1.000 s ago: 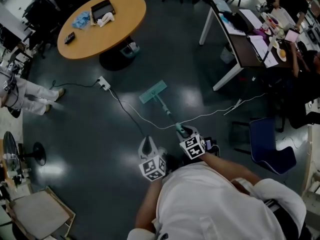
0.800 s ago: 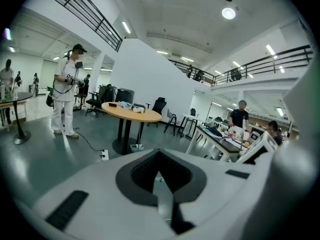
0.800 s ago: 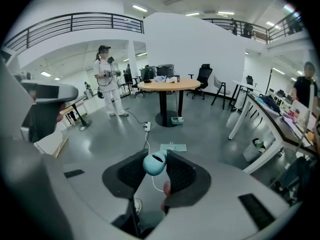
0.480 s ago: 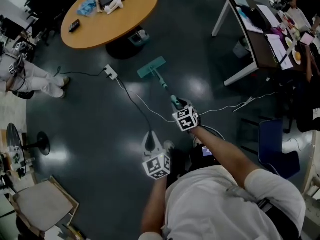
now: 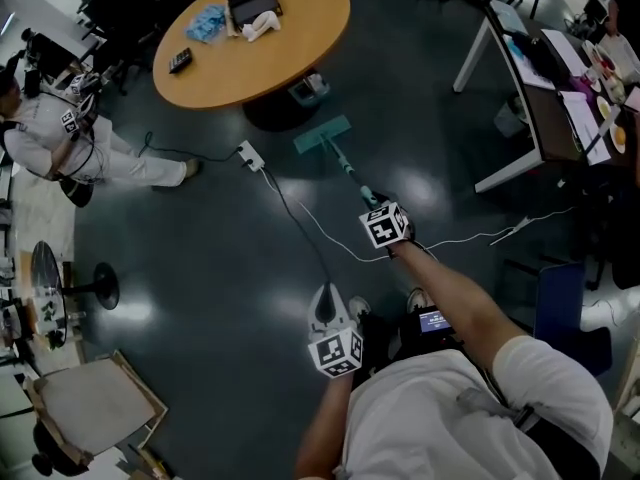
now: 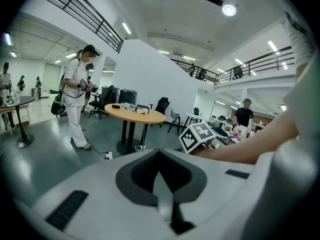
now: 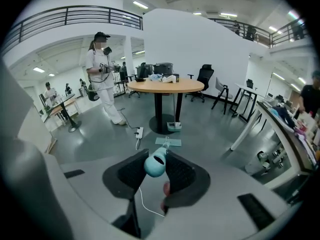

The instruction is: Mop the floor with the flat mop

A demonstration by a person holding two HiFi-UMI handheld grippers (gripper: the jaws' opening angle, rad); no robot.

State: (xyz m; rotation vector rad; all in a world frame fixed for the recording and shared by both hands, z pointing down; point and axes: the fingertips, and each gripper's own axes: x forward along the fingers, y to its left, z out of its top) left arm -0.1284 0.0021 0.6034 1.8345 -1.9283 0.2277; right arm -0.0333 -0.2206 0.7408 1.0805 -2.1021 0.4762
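The right gripper [image 5: 374,204] is held out at arm's length, its 2 jaws clamped on the rounded teal top of the flat mop [image 5: 347,168]. That top end shows between the pads in the right gripper view. The handle [image 7: 155,165] slants down to the teal mop head [image 5: 322,135]. The head lies flat on the dark glossy floor [image 5: 200,268], just beside the black foot of the round wooden table [image 5: 300,38]. The left gripper [image 5: 323,306] hangs close to the person's body, well apart from the mop, its jaws pressed together on nothing.

On the table sit a black tray [image 5: 252,1], a crumpled blue cloth [image 5: 208,23], a white object [image 5: 262,28] and a small black device [image 5: 180,61]. What the tray holds cannot be made out. A small container [image 5: 308,89] stands at the table's foot, its contents unclear. A white power strip [image 5: 250,155] lies near the mop head with a black cable running off it. A shallow cardboard box [image 5: 95,403] sits at the lower left of the head view.
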